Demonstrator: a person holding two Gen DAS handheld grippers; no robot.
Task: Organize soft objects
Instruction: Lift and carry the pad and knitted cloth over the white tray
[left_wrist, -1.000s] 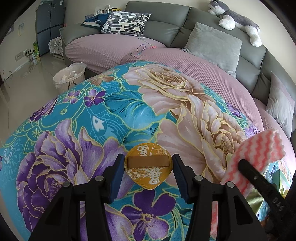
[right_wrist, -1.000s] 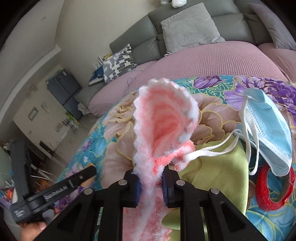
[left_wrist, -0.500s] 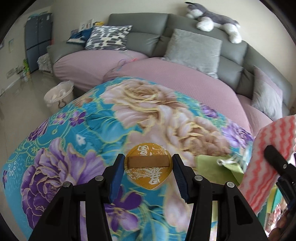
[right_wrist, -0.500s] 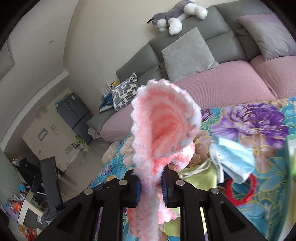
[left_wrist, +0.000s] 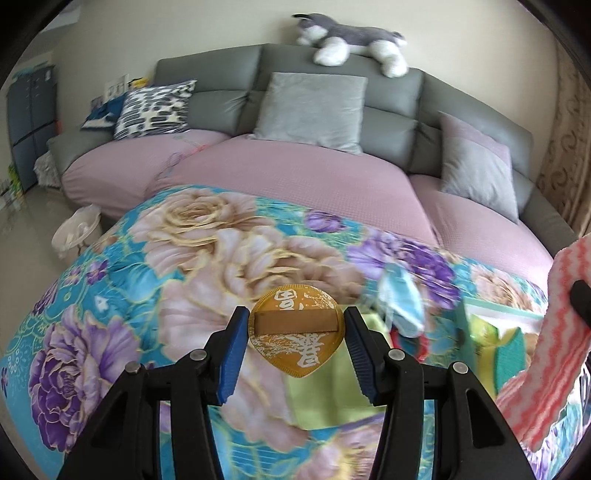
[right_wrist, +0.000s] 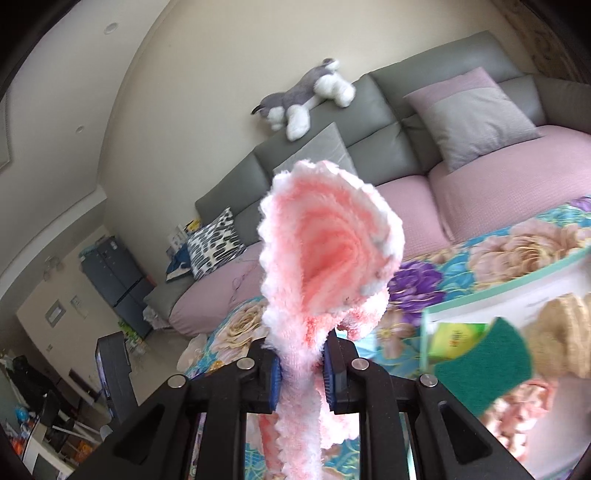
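Note:
My left gripper (left_wrist: 297, 345) is shut on a gold pad with white characters (left_wrist: 297, 341), held above the floral cloth (left_wrist: 207, 266). My right gripper (right_wrist: 302, 373) is shut on a pink and white fluffy cloth (right_wrist: 325, 254), held up in the air; the cloth also shows at the right edge of the left wrist view (left_wrist: 550, 347). A light blue face mask (left_wrist: 400, 301) and a lime green cloth (left_wrist: 328, 391) lie on the floral cloth. A white box with a teal rim (right_wrist: 491, 295) holds a green scouring sponge (right_wrist: 487, 369) and a tan knitted item (right_wrist: 565, 332).
A grey sofa with pink seat covers (left_wrist: 314, 177) curves behind the floral cloth, with grey cushions (left_wrist: 310, 107) and a plush husky (left_wrist: 351, 51) on its back. A white bin (left_wrist: 75, 232) stands on the floor at the left.
Both grippers have risen and swung right. The mask, green cloth and box have come into the left wrist view; the right wrist view now shows the box with the sponge.

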